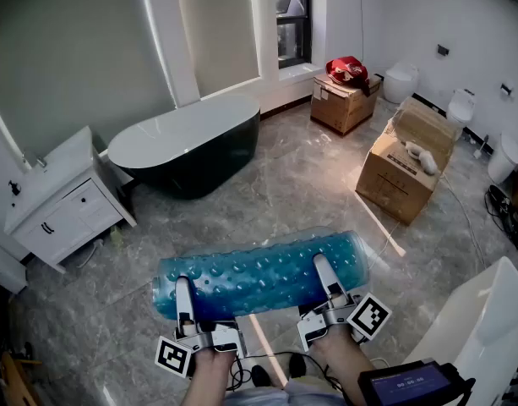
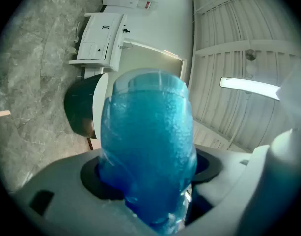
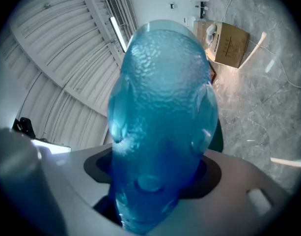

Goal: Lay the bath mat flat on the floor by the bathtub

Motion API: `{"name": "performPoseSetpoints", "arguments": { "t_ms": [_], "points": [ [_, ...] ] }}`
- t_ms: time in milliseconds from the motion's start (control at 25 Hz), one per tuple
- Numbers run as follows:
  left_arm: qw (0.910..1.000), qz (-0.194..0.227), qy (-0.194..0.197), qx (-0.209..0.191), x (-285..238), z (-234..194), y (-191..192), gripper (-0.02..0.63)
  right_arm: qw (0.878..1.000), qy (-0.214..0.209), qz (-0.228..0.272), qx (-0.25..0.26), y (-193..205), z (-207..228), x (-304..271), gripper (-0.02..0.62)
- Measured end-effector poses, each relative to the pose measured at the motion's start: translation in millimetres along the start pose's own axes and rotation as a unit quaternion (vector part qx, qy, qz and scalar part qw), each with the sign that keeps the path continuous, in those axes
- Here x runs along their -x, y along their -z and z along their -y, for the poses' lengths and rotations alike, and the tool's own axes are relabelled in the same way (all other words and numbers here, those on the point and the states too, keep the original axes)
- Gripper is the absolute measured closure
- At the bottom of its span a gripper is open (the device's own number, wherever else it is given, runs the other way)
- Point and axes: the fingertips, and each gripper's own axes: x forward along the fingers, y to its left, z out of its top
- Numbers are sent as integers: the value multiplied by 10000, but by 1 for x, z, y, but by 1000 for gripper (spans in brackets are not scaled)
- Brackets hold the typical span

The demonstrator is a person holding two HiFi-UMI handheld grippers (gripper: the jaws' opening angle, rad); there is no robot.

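Bath mat (image 1: 260, 276), still rolled, hangs above the marble floor (image 1: 309, 176), left tongs (image 1: 184, 296) and right tongs (image 1: 324, 274) clamping its ends. Carrying appears under way; next it likely needs moving beside the bathtub (image 1: 187, 146) and unrolling.

At the lower middle of the frame, the left gripper (image 1: 183, 288) and the right gripper (image 1: 321, 266) each have long pale grey jaws, a grey body and a cube (image 1: 369, 315) with black-and-white square markers, with thin black cables (image 1: 267, 370) between them.
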Motion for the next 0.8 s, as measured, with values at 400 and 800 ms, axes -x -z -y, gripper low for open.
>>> {"name": "performPoseSetpoints", "arguments": {
  "t_ms": [400,800],
  "points": [
    [10000,-44,18,-5,-5,0,0,259,10000,-17,33,2,-1,0,-3,261],
    [9999,-77,-34,-77,-7,-10,14,259,10000,22,20,-83,-14,14,-1,262]
  ]
}}
